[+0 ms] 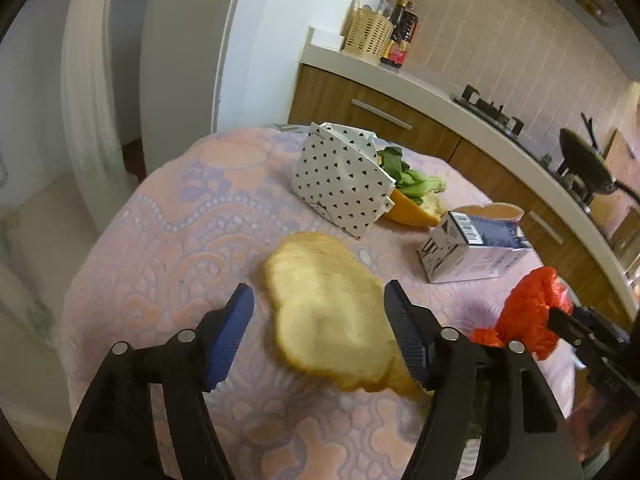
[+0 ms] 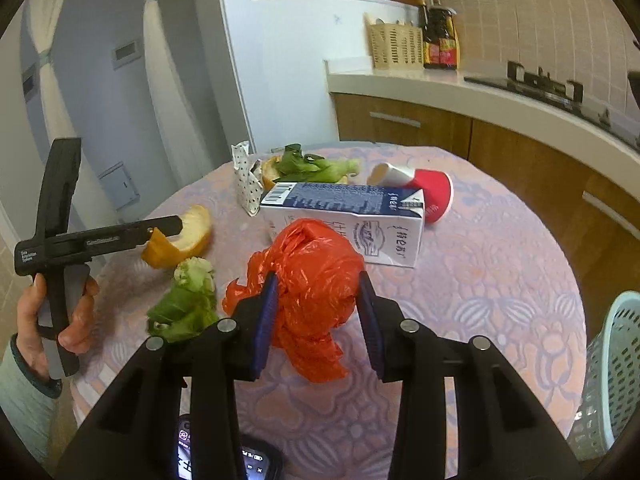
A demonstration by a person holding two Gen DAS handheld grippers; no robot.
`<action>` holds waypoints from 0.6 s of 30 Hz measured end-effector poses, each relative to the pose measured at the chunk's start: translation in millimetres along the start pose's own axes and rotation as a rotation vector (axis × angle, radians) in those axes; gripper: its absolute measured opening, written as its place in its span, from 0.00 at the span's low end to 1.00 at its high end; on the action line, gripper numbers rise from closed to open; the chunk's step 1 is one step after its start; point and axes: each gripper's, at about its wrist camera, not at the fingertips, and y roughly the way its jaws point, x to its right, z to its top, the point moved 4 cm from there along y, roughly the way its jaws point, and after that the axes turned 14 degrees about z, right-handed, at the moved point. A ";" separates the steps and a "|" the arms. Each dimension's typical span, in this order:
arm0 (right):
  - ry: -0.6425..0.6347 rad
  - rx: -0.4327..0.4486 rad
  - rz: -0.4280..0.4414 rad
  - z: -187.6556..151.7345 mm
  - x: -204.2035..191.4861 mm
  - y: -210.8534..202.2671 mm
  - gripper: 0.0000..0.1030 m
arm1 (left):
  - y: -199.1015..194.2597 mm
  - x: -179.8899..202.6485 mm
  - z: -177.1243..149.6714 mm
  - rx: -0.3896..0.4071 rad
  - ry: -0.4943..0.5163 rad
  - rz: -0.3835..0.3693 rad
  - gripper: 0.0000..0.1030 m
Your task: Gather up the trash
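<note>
Table (image 2: 500,280): trash scattered.
Carton (image 2: 344,224): just beyond right claw (image 2: 320,320); avoid nudging.
Red bag (image 2: 316,280): between right pads, jaws partly closed on it; squeeze crumpled bulk firmly before lifting.
Peel (image 1: 332,320): between left claw (image 1: 320,332) pads, jaws wide, touching one pad; not gripped.

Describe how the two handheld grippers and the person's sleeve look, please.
Both the left gripper and the right gripper have black plastic frames with triangular cut-outs, round silver pins at the joints, and jaws lined with ribbed blue pads. Seen from the right wrist view, the left gripper bears small white lettering on its black body. The sleeve is pale mint green with a darker teal cuff.
</note>
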 end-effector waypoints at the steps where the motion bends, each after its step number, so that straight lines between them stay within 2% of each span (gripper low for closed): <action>1: -0.008 -0.003 -0.001 -0.1 -1.7 1.0 0.35 | 0.7 -1.3 0.9 -0.014 -0.014 -0.014 0.66; 4: -0.049 -0.015 -0.010 -2.3 -9.7 3.2 0.35 | -2.9 -4.4 2.2 -0.031 -0.038 -0.046 0.74; 10: -0.048 -0.024 0.012 -1.9 -9.8 7.6 0.35 | -9.5 6.7 -19.0 -0.050 0.018 -0.107 0.85; 11: -0.040 -0.026 0.020 -1.3 -8.2 8.5 0.35 | -6.9 9.8 -21.9 -0.057 0.041 -0.094 0.85; 12: -0.035 -0.026 0.023 -1.1 -7.2 8.3 0.35 | -1.7 15.4 -25.2 -0.062 0.088 -0.043 0.85; 14: -0.029 -0.026 0.028 -1.3 -6.1 7.6 0.35 | 3.6 21.5 -25.8 -0.035 0.135 0.016 0.87; 16: -0.029 -0.025 0.027 -1.4 -5.8 7.5 0.35 | 9.0 18.2 -20.2 -0.045 0.108 0.010 0.86; 18: -0.028 -0.028 0.024 -2.0 -5.8 8.7 0.35 | 21.9 10.8 -14.3 -0.096 0.061 -0.004 0.85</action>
